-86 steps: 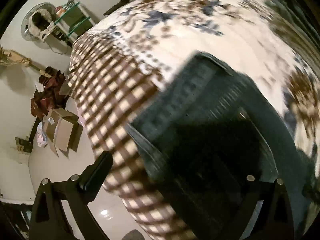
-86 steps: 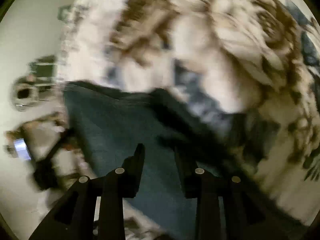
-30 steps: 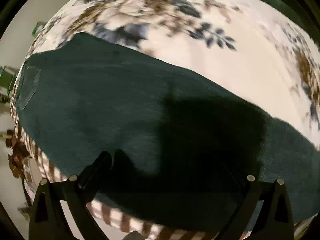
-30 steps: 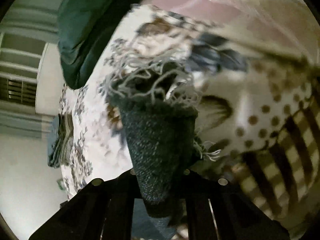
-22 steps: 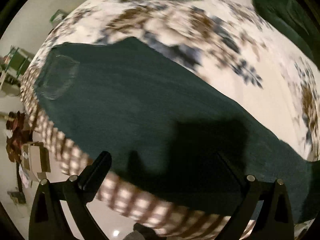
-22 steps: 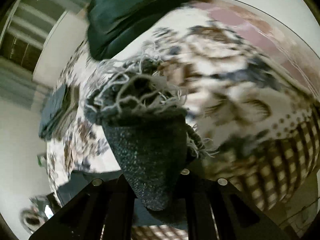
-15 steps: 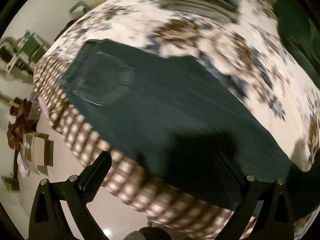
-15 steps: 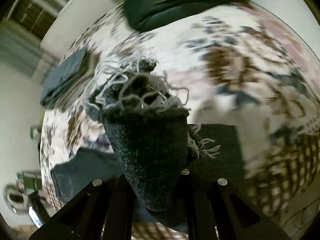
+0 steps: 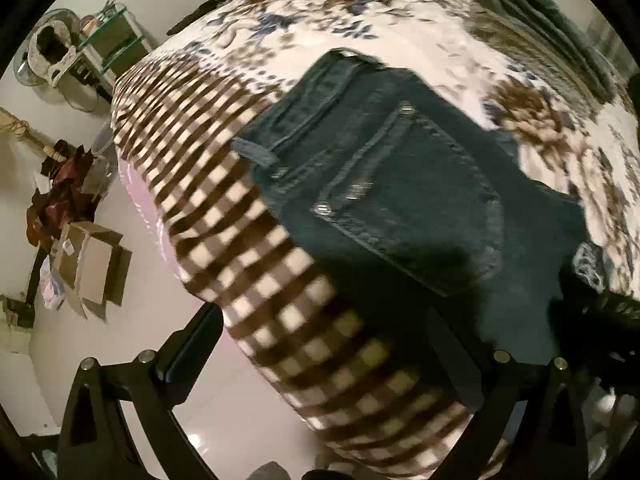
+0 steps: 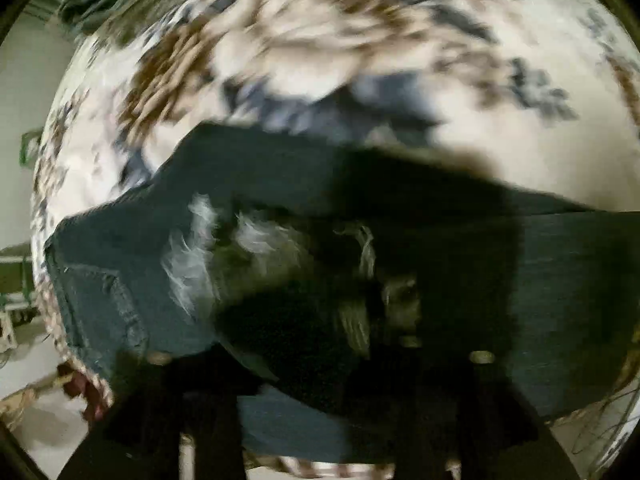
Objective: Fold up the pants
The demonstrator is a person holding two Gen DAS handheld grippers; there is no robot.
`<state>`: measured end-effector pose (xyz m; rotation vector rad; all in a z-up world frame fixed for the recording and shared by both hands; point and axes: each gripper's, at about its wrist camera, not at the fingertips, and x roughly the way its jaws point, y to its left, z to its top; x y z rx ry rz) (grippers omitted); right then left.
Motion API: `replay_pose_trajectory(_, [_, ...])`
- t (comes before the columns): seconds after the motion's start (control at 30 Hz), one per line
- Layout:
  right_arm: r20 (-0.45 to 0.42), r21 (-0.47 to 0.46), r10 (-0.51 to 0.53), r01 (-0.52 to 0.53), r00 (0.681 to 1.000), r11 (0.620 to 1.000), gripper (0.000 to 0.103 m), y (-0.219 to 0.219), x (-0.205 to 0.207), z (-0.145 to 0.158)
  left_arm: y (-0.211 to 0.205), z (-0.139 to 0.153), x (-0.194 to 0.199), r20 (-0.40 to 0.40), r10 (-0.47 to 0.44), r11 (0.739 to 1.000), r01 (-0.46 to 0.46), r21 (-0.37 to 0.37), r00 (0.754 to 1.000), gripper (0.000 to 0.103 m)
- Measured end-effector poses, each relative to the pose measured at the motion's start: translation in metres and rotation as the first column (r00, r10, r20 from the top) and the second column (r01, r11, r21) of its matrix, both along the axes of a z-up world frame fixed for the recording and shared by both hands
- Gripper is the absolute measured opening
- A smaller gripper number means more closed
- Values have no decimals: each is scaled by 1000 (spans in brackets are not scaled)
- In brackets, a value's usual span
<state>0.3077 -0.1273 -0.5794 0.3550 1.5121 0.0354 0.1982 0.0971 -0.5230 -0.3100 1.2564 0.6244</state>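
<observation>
Dark blue-green denim pants [image 9: 400,184] lie on the bed, waistband toward the upper left, a back pocket facing up. My left gripper [image 9: 320,344] is open and empty, hovering over the bed's edge just below the pants' seat. In the blurred right wrist view, my right gripper [image 10: 316,344] is shut on the frayed leg hem [image 10: 280,280] and holds it over the upper part of the pants [image 10: 120,248]. The frayed hem and right gripper also show at the right edge of the left wrist view [image 9: 592,276].
The bed has a floral cover [image 9: 420,28] with a brown checked border [image 9: 280,280] hanging over its side. A folded dark garment [image 9: 540,12] lies at the far corner. On the floor stand cardboard boxes [image 9: 92,264], a fan [image 9: 44,52] and a shelf [image 9: 116,40].
My right gripper has carried the frayed hem from high above the bed down over the waist end. The left view has swung from the legs toward the waistband and pocket.
</observation>
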Motion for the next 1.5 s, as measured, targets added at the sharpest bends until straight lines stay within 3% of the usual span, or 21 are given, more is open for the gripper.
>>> replay_pose_trajectory(0.07, [7, 140, 53, -53, 999, 989, 64, 8, -4, 5, 7, -3, -2, -6, 8, 1000, -8, 1, 1000, 103])
replay_pose_trajectory(0.13, [7, 191, 92, -92, 996, 977, 64, 7, -9, 13, 11, -6, -3, -14, 13, 1000, -13, -3, 1000, 103])
replay_pose_trajectory(0.2, [56, 126, 114, -120, 992, 985, 64, -5, -16, 27, 12, -6, -2, -19, 17, 1000, -17, -10, 1000, 103])
replay_pose_trajectory(0.37, [76, 60, -10, 6, 997, 998, 64, -63, -30, 31, 12, -7, -1, -22, 19, 1000, -19, -10, 1000, 103])
replay_pose_trajectory(0.43, [61, 73, 15, -20, 998, 997, 64, -62, -28, 25, 10, -6, -1, -24, 20, 1000, -20, -6, 1000, 103])
replay_pose_trajectory(0.5, [81, 20, 132, -134, 988, 991, 64, -46, -31, 24, 9, -5, -1, -26, 16, 1000, -16, 1, 1000, 103])
replay_pose_trajectory(0.57, [120, -66, 299, -293, 947, 954, 64, -15, -37, 25, 10, -5, -3, -29, 15, 1000, -15, 11, 999, 103])
replay_pose_trajectory(0.63, [133, -158, 447, -426, 885, 891, 64, 17, -46, 22, 13, -4, -7, -31, 27, 999, -26, 18, 999, 103])
replay_pose_trajectory(0.67, [122, -240, 523, -486, 844, 840, 64, 37, -51, 15, 15, -5, -8, -34, 33, 999, -32, 20, 999, 103])
replay_pose_trajectory(0.77, [104, -407, 622, -537, 776, 739, 64, 69, -56, 1, 24, -7, -14, -46, 66, 997, -64, 30, 997, 103])
replay_pose_trajectory(0.83, [98, -453, 637, -536, 765, 713, 64, 77, -54, -4, 29, -8, -16, -48, 80, 996, -79, 29, 996, 103])
replay_pose_trajectory(0.9, [116, -440, 605, -505, 788, 743, 60, 76, -47, -2, 34, -8, -20, -43, 93, 995, -92, 30, 995, 103])
replay_pose_trajectory(0.93, [123, -421, 591, -497, 797, 758, 38, 79, -42, -3, 36, -8, -20, -44, 96, 995, -94, 34, 994, 103])
replay_pose_trajectory(1.0, [128, -444, 589, -485, 798, 754, 5, 90, -39, -1, 40, -7, -23, -39, 109, 994, -108, 34, 993, 103])
replay_pose_trajectory(1.2, [219, -434, 620, -494, 753, 753, 2, 110, -56, 26, 53, -4, -33, -23, 154, 988, -153, 21, 988, 103])
replay_pose_trajectory(1.37, [218, -432, 692, -568, 688, 700, 0, 137, -79, 24, 62, -3, -35, -19, 174, 985, -174, 8, 984, 103])
replay_pose_trajectory(1.4, [202, -428, 695, -576, 690, 696, 0, 141, -83, 22, 63, -2, -34, -17, 175, 985, -175, 5, 984, 103])
replay_pose_trajectory(1.5, [182, -353, 618, -536, 765, 767, 3, 123, -74, 24, 66, 2, -31, -6, 173, 985, -173, -11, 985, 103])
